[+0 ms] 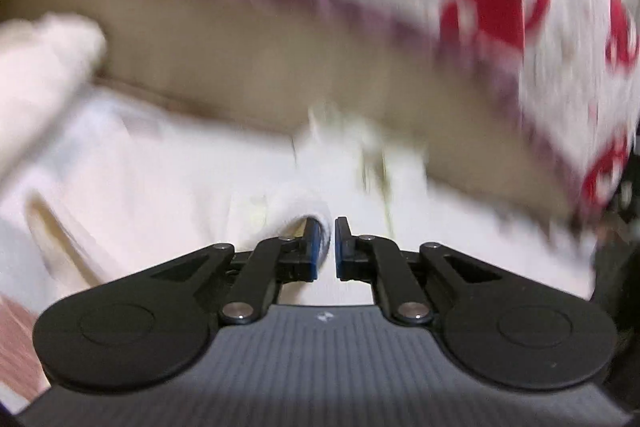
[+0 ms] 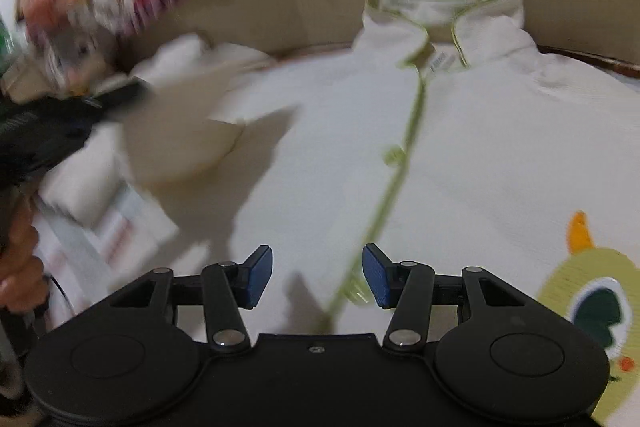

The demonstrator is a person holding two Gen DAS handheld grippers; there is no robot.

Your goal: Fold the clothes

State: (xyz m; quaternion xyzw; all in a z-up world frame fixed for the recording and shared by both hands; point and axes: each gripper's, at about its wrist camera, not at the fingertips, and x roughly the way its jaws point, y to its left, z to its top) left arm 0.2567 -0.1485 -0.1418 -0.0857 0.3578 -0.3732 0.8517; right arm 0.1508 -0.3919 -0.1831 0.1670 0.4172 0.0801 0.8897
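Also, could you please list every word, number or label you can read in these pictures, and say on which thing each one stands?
No text can be read.
Neck label inside the collar of the white garment: dark marks only, too small and blurred.
Small pale mark on the left gripper body: a logo, not legible.

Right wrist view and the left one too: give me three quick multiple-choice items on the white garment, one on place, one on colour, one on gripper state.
1. Where is the cartoon patch on the white garment?
A. at the collar
B. at its lower right
C. on the left sleeve

2. What colour is the trim down the front?
A. green
B. red
C. black

3. How do the grippers stand?
A. both open
B. both shut
C. left shut on cloth, right open

Answers:
1 B, the patch sits low and right on the garment.
2 A, the trim is light green.
3 C, the left gripper pinches a white fold; the right gripper gapes, holding nothing.
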